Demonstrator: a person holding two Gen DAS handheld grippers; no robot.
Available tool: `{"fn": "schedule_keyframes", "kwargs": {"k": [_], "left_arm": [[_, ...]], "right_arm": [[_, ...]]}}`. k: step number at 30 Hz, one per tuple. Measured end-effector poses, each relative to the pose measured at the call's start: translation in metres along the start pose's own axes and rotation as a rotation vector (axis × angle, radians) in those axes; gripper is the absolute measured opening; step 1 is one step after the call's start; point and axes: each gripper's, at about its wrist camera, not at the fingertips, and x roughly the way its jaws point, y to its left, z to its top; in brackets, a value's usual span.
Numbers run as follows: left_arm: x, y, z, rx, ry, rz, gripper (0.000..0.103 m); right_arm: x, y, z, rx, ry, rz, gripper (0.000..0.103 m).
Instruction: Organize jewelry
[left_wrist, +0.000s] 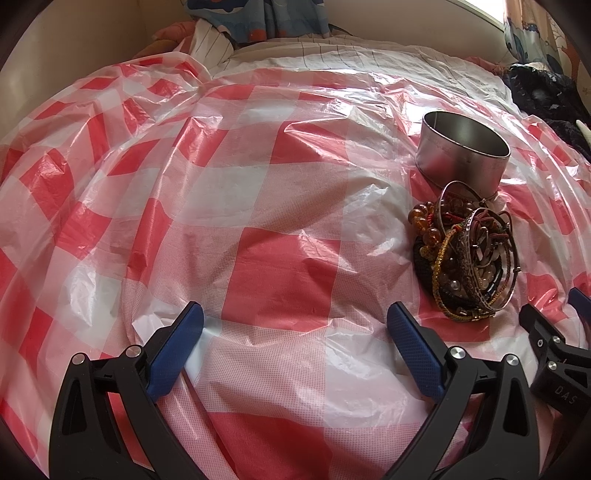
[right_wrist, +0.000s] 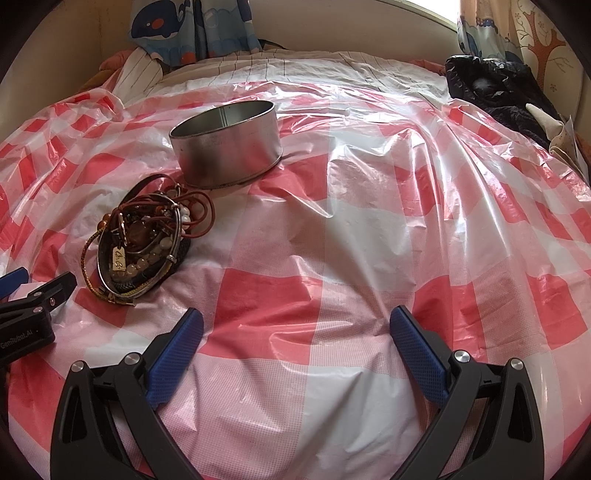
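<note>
A tangled pile of jewelry (left_wrist: 467, 254), with bangles, amber beads and cords, lies on the red-and-white checked plastic sheet (left_wrist: 258, 206). It also shows in the right wrist view (right_wrist: 147, 243). A round empty metal tin (left_wrist: 463, 151) stands just behind it, also seen in the right wrist view (right_wrist: 227, 142). My left gripper (left_wrist: 295, 325) is open and empty, to the left of the pile. My right gripper (right_wrist: 297, 326) is open and empty, to the right of the pile. Each gripper's tip shows at the edge of the other's view.
The sheet covers a bed with a striped white cover (right_wrist: 295, 66). Dark clothing (right_wrist: 495, 88) lies at the back right. Patterned curtains (right_wrist: 192, 26) hang behind the bed.
</note>
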Motion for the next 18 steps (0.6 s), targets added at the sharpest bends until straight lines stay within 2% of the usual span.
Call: {"fn": "schedule_keyframes", "kwargs": {"k": [4, 10, 12, 15, 18], "left_arm": [[-0.018, -0.001, 0.008, 0.019, -0.051, -0.110, 0.095], [-0.028, -0.018, 0.020, 0.093, -0.101, -0.185, 0.095], [-0.030, -0.028, 0.024, 0.129, -0.110, -0.191, 0.088], [-0.027, -0.040, 0.027, 0.178, -0.091, -0.200, 0.083], [-0.025, -0.039, 0.029, 0.196, -0.064, -0.206, 0.074]], "right_arm": [[-0.003, -0.001, -0.002, -0.003, -0.002, 0.010, 0.097], [-0.005, -0.001, -0.002, 0.000, -0.014, 0.009, 0.097], [-0.005, 0.000, -0.002, 0.000, -0.014, 0.007, 0.097], [-0.007, -0.002, -0.002, 0.001, -0.028, 0.012, 0.096], [-0.022, 0.001, 0.001, -0.010, -0.105, 0.071, 0.096]]}}
